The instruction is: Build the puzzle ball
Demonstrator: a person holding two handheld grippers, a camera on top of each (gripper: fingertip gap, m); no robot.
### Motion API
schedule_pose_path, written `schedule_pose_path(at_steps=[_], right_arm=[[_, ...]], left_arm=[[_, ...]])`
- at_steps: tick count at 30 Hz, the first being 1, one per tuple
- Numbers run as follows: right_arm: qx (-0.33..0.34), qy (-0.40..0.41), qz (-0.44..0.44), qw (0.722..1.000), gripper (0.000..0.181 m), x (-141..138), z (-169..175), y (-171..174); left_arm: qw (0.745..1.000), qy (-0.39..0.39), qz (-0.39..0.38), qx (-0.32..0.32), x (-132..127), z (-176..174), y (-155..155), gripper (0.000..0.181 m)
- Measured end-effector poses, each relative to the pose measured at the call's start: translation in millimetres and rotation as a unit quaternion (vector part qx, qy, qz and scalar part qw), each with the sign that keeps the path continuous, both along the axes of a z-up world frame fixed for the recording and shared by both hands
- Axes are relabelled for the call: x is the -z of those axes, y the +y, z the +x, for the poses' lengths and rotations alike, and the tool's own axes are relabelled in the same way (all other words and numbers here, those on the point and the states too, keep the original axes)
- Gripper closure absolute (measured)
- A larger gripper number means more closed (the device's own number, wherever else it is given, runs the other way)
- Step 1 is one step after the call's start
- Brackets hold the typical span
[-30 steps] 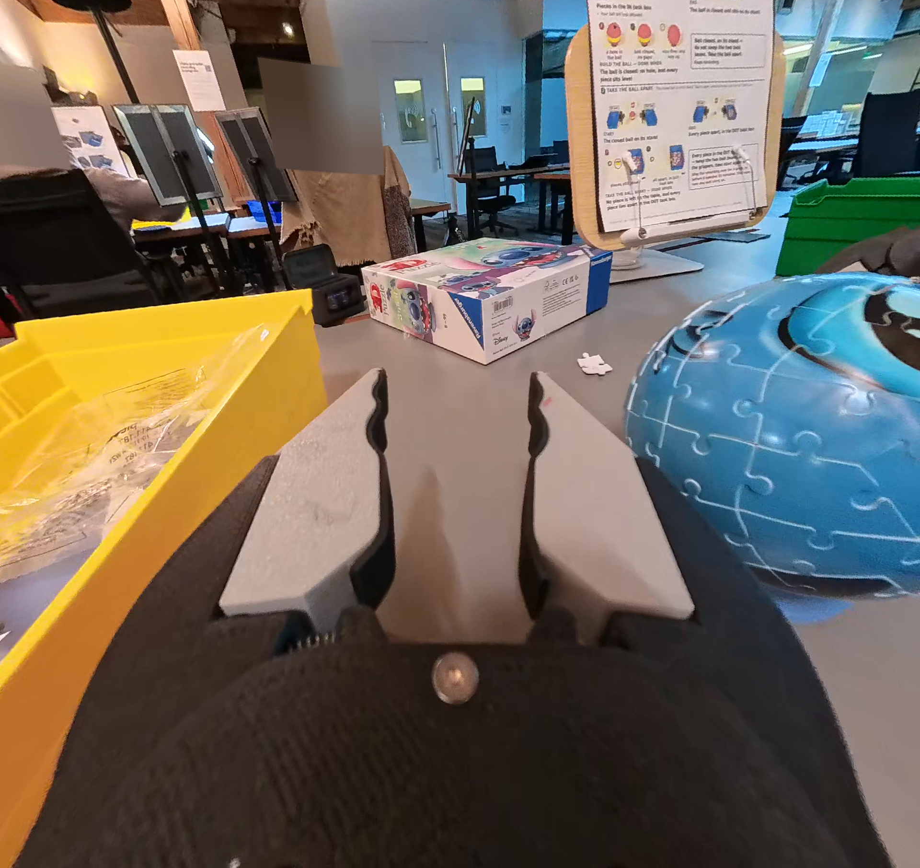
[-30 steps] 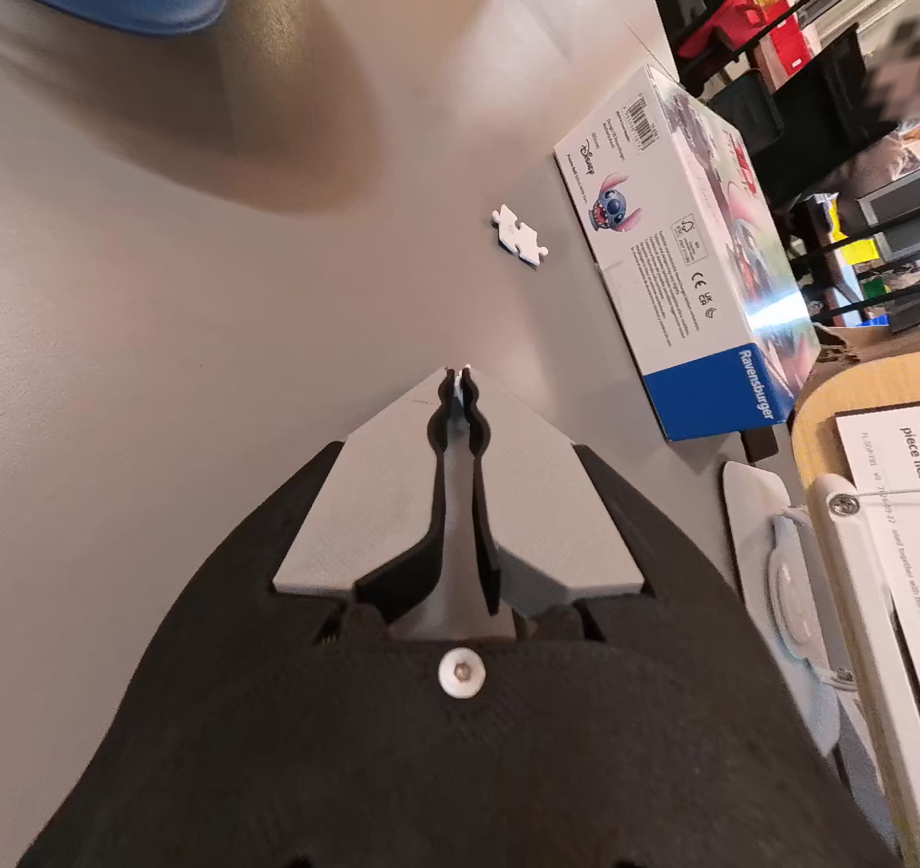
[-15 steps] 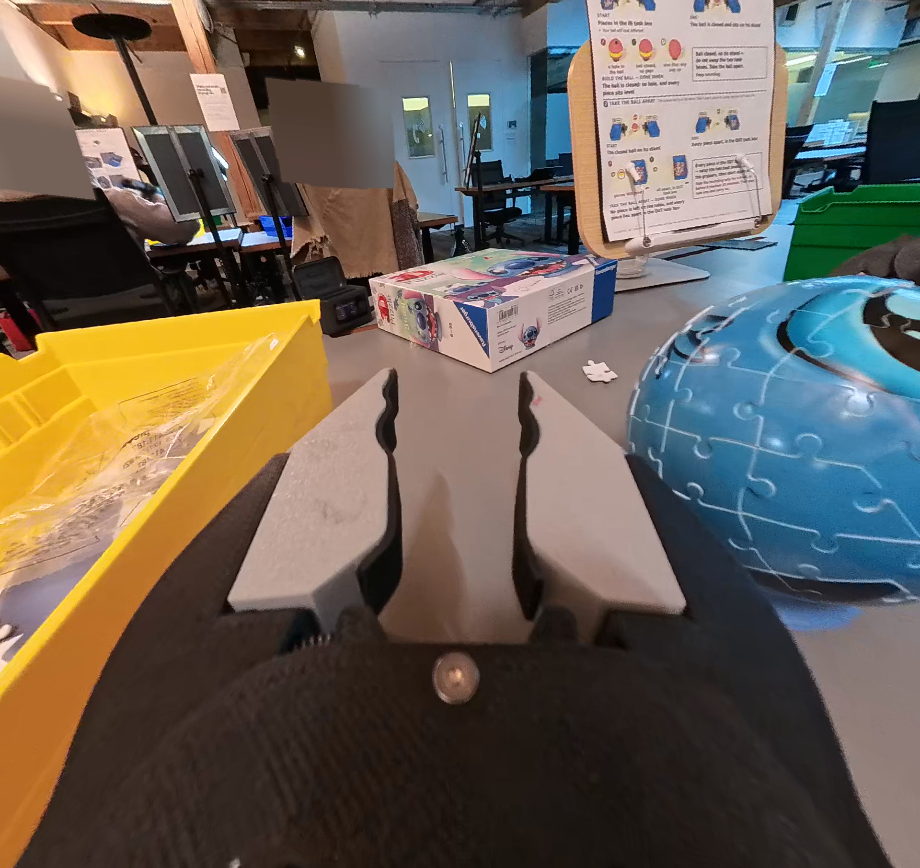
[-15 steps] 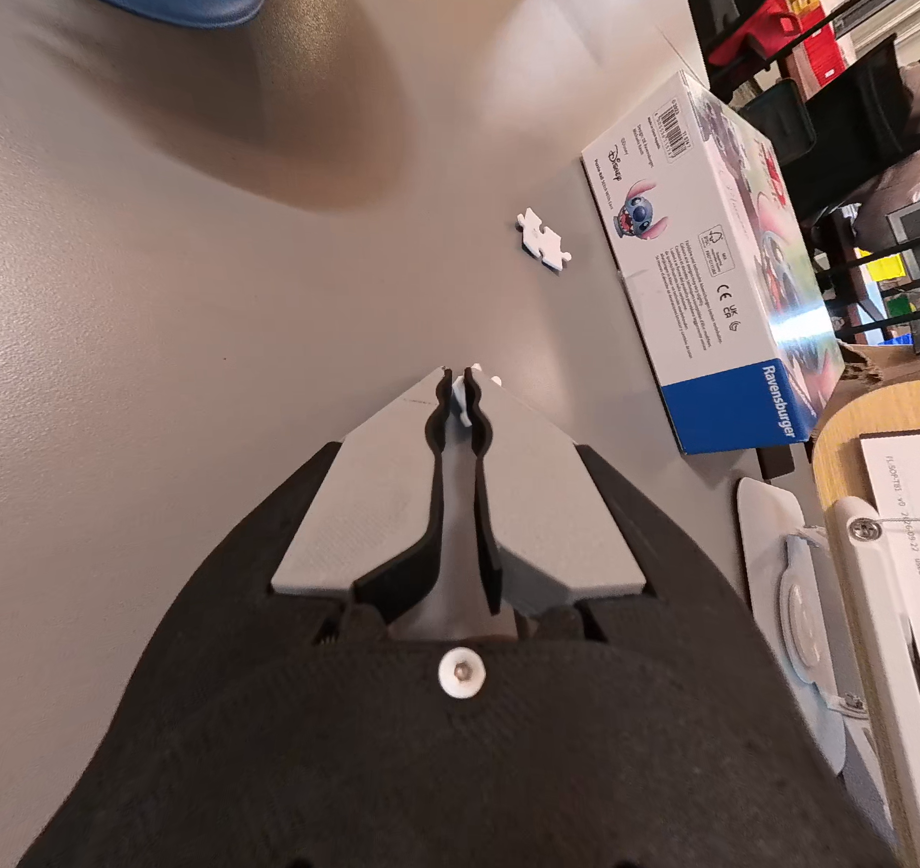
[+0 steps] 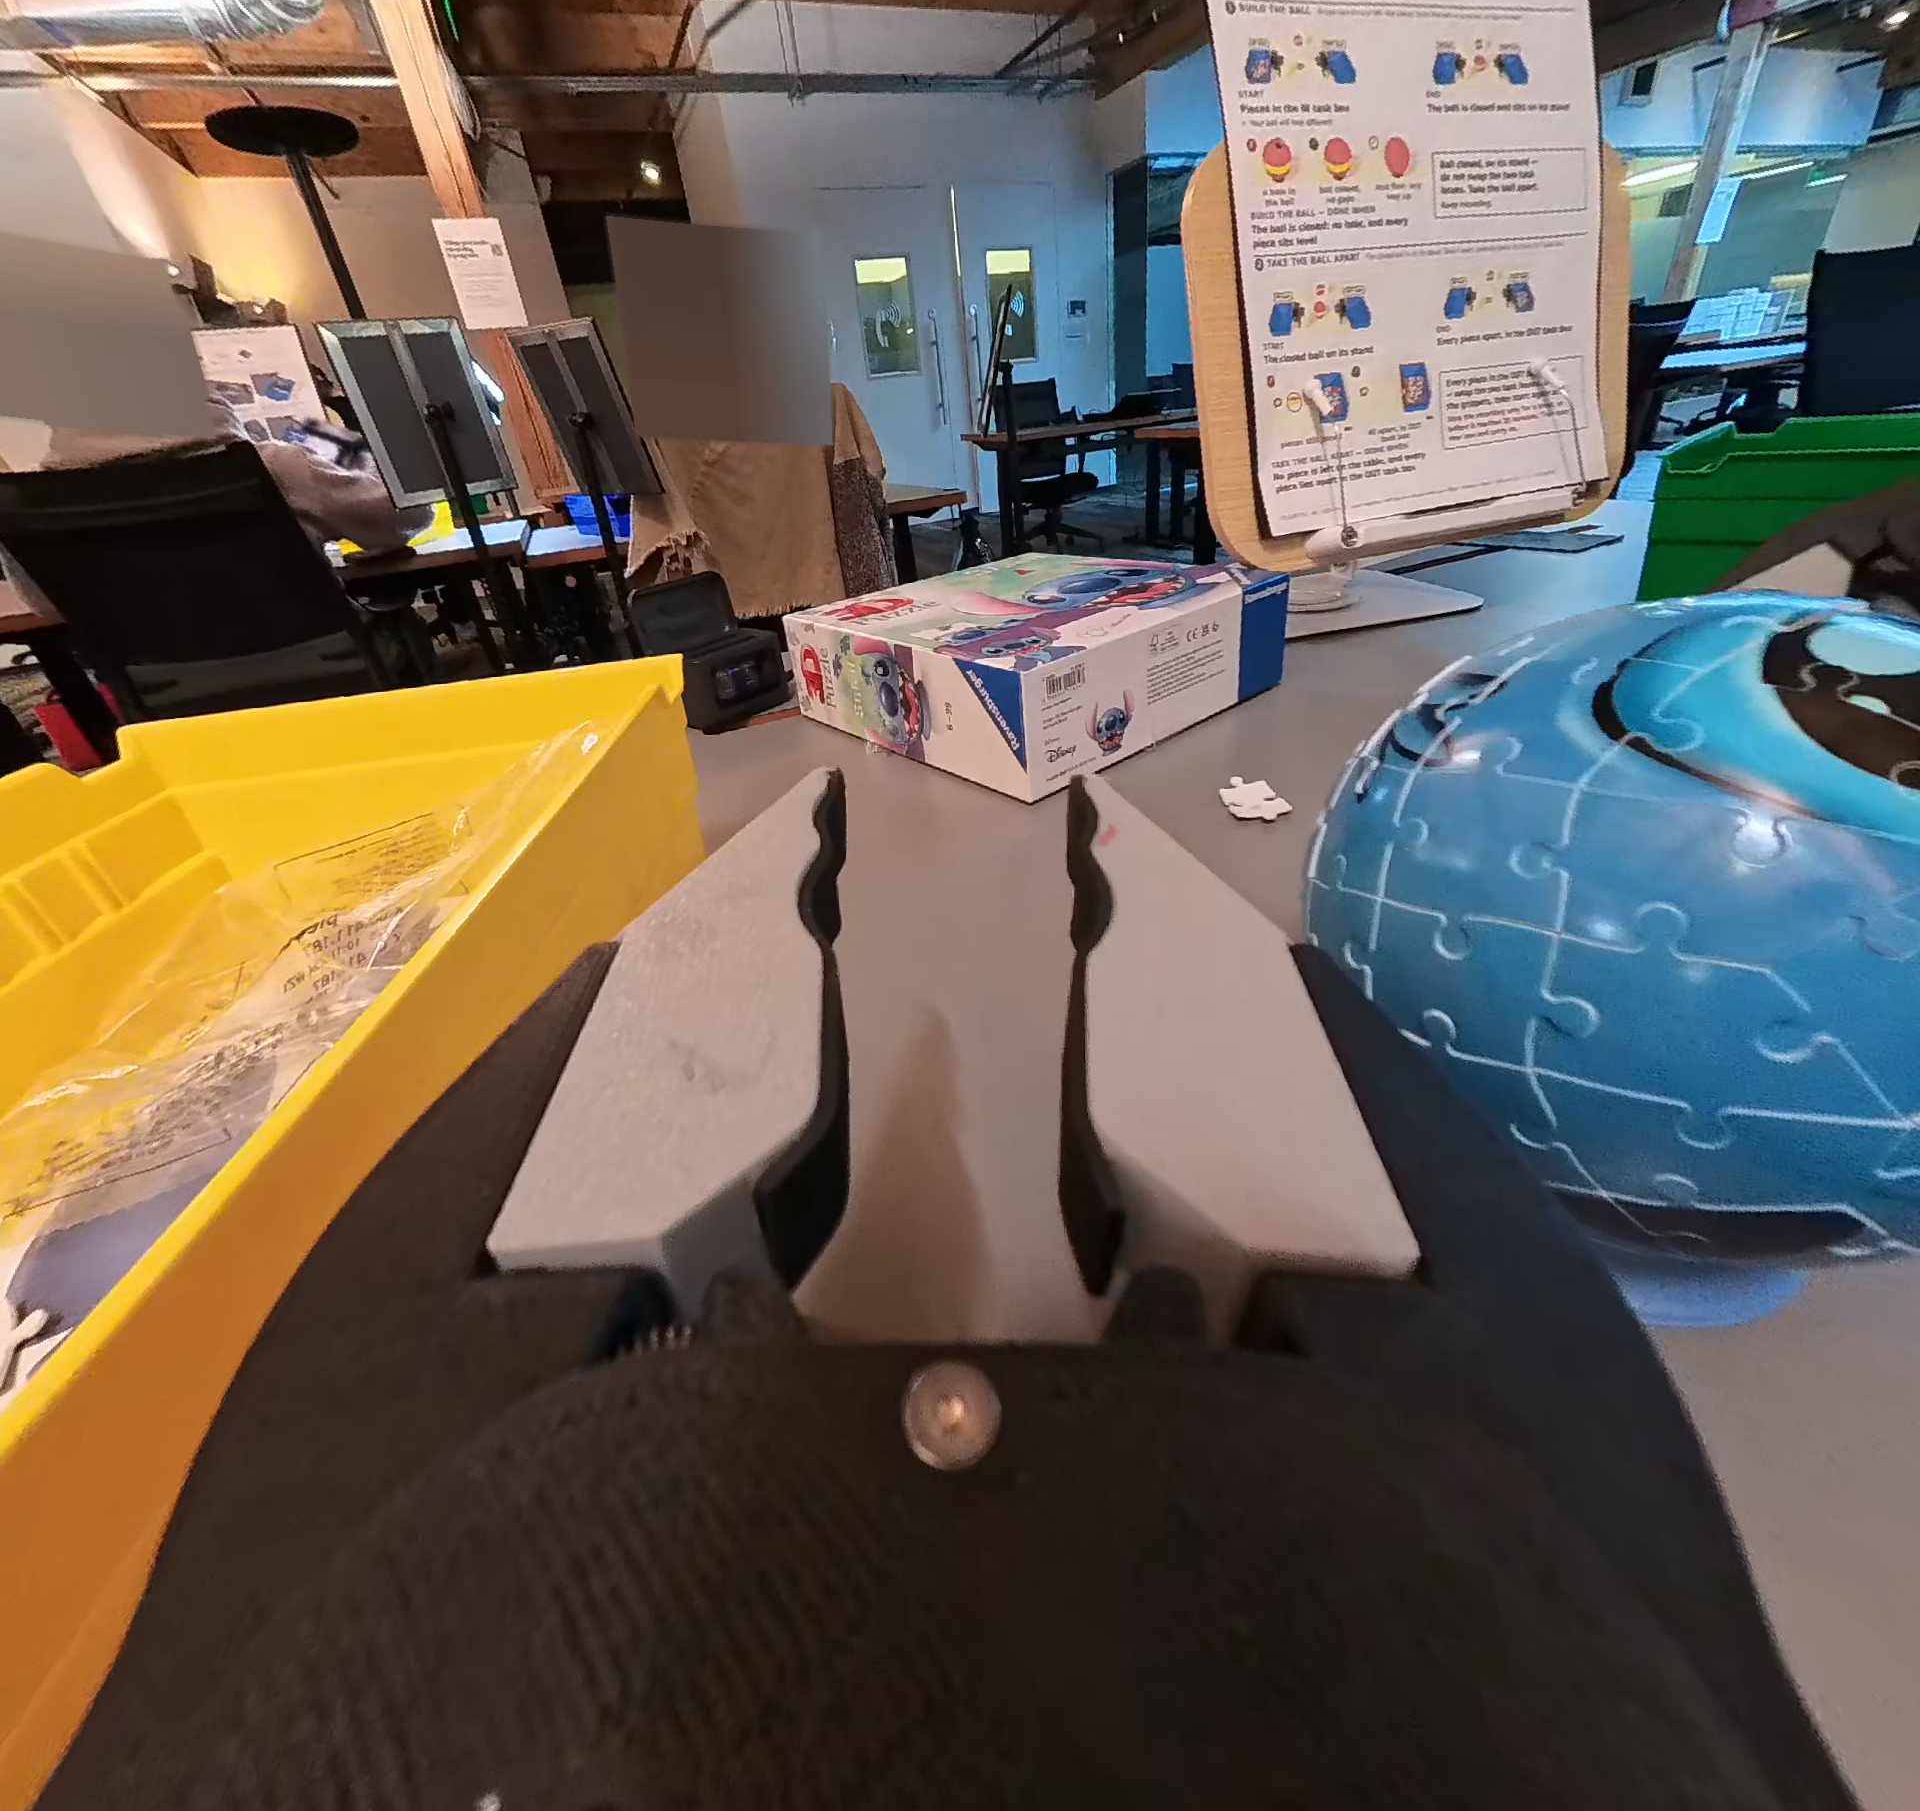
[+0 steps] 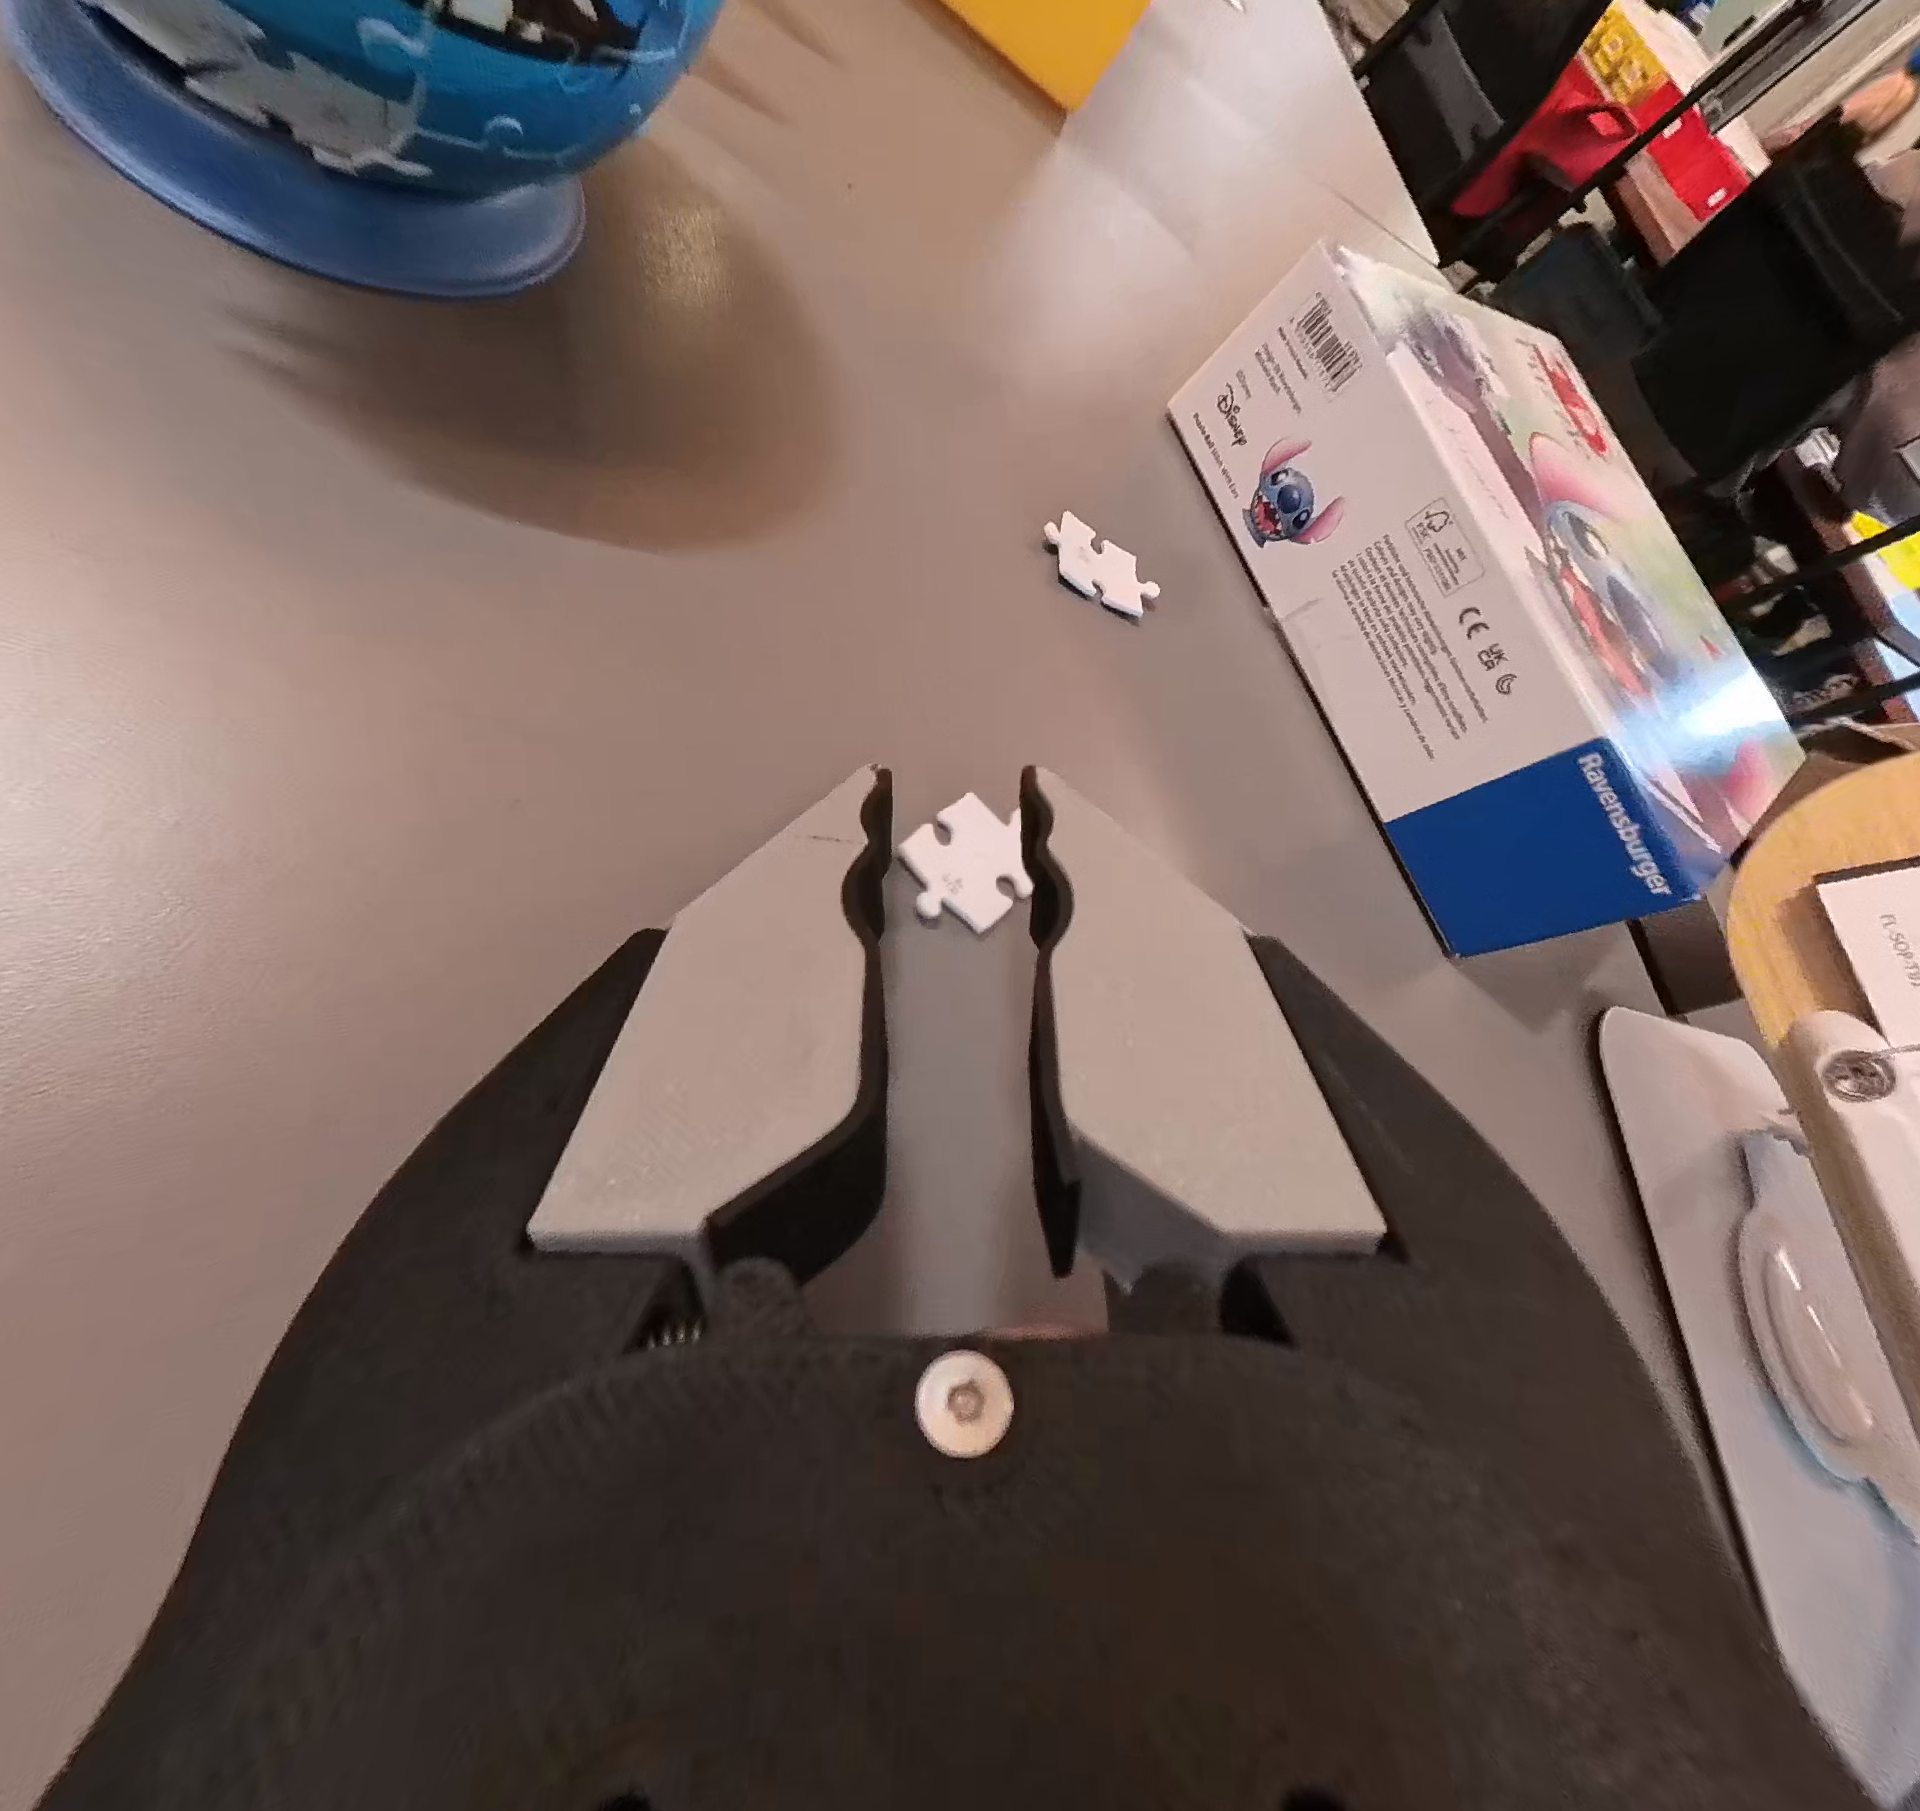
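Right fingers (image 6: 956, 826) stand apart around a white piece (image 6: 964, 862) lying on the desk (image 6: 416, 722), gripping nothing; close squarely on its edges. Left fingers (image 5: 951, 826) gape empty beside the ball (image 5: 1662, 930)

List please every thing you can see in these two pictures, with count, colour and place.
puzzle ball: one, blue, on a blue stand, right of left gripper
loose pieces: two, white; one beside the box, one on the table between right gripper's fingers
box: one, white and blue, far side
bin: one, yellow, left, holds clear bag
bin: one, green, far right
instruction sheet: one, white, on wooden stand
table: grey
left gripper: open, empty
right gripper: open
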State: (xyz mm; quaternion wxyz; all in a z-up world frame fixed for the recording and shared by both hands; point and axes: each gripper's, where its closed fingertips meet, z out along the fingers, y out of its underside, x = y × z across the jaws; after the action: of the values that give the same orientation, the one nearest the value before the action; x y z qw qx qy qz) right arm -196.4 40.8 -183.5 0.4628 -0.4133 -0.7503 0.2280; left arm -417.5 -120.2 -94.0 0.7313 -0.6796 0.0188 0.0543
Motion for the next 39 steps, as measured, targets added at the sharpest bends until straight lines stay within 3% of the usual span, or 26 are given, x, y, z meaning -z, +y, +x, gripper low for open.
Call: schedule_pose_path(at_steps=[18,27,33,39], right_arm=[[0.003,0.070,-0.106,0.992,0.149,-29,4,6],[0.006,0.073,-0.112,0.991,0.149,-30,2,6],[-0.017,0.052,-0.179,0.982,0.138,-30,1,-3],[-0.039,0.028,-0.218,0.975,0.139,-27,0,-10]], left_arm=[[1.000,-0.001,-0.003,0.002,1,0,1,0.145],[1.000,0.002,-0.002,-0.001,0,0,0,0.147],[1.000,-0.004,0.000,0.022,0,8,1,0.146],[0.999,0.004,-0.014,0.044,3,15,6,0.143]])
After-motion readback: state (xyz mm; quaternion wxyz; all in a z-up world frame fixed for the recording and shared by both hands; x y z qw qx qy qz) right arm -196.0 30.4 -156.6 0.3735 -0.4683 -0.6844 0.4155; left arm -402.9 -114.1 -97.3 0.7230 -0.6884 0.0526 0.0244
